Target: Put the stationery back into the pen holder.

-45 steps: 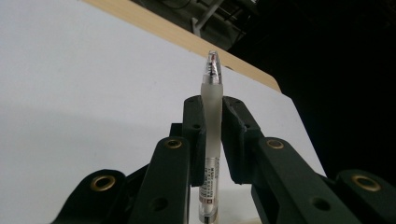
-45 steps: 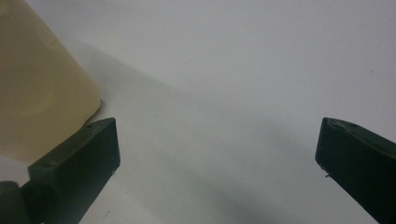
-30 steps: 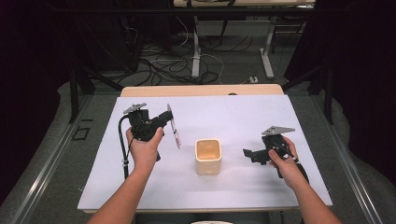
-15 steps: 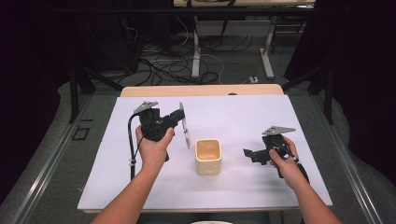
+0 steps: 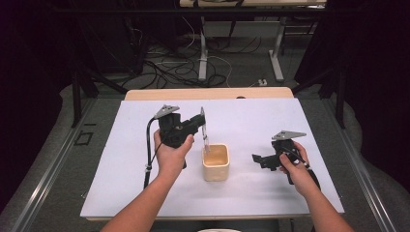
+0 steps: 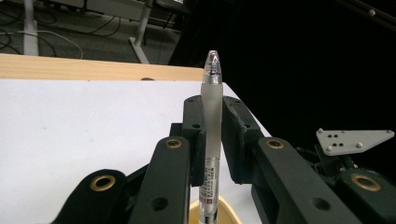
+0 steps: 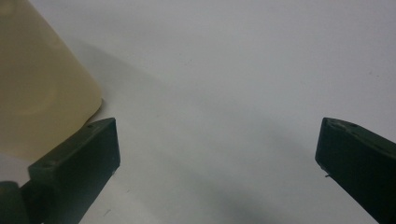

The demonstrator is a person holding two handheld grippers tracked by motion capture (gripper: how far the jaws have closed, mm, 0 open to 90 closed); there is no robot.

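One pen (image 6: pixel 212 140), one cup (image 5: pixel 215 162), two grippers and one white sheet (image 5: pixel 121 159) on one table (image 5: pixel 208 93) are in view.

Left gripper (image 5: pixel 202 126): its jaws are pressed against the pen, one on each side of the barrel. In the left gripper view the pen stands upright between the jaws, its clear tip (image 6: pixel 212 60) pointing up and above the jaw ends, with a printed label on the lower barrel. The lower end of the pen hangs directly over the cup's open mouth (image 6: pixel 219 210). In the high view the pen (image 5: pixel 205 135) runs near vertical, its lower end at the cup's back rim; whether it touches the rim cannot be told.

Cup: cream-coloured, squarish with rounded corners, upright on the sheet, between the two hands. Nothing shows inside it.

Right gripper (image 5: pixel 259 159): held low over the sheet to the right of the cup, pointing toward it. In the right gripper view its jaws are spread wide with nothing but bare sheet between them; the cup's wall (image 7: pixel 42 84) lies just beyond the left jaw. The two grippers are well apart.

Each gripper carries one grey three-cornered plate.
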